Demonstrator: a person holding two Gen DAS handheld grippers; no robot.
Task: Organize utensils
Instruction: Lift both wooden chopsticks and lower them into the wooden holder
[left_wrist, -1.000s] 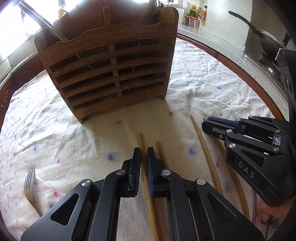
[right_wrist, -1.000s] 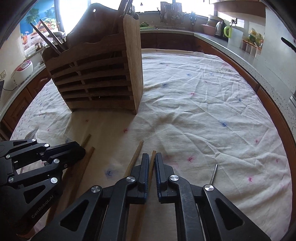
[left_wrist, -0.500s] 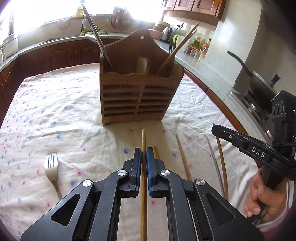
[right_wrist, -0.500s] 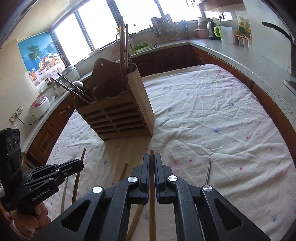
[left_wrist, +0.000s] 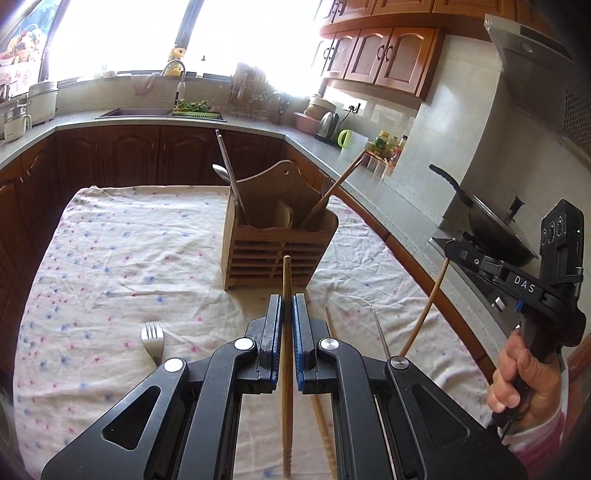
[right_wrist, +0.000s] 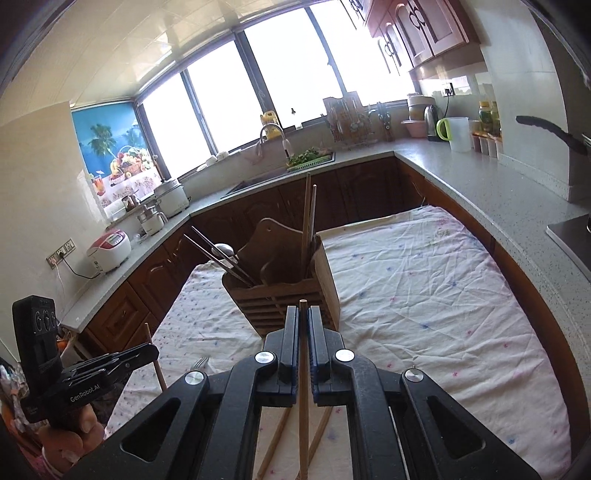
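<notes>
A: Status: left gripper (left_wrist: 287, 314) is pinching a wooden chopstick (left_wrist: 286, 280), jaws pressed onto it, tip sticking out ahead of the pads. Right gripper (right_wrist: 303, 325) is doing the same with its own chopstick (right_wrist: 303, 406). Both are hanging above the cloth-covered table (left_wrist: 110, 258).

B: Target?

A: Wooden caddy (left_wrist: 275, 251), dead ahead of both, well apart from the tips. Its right compartment is already holding a wooden chopstick and some forks; the left one has metal chopsticks and a spoon.

B: So wood is going right?

A: That's my read. I'm suggesting feeding one stick at a time, since two grippers over one slot are going to crowd each other.

B: Approach?

A: Each stick is lying along the jaws, near level. Tipping the front end down over the compartment before letting go should stop it catching the rim or skidding off.

B: What's left on the cloth?

A: A fork (left_wrist: 152, 341), more wooden sticks (left_wrist: 330, 325) under the left gripper, and one metal chopstick (left_wrist: 380, 332).
</notes>
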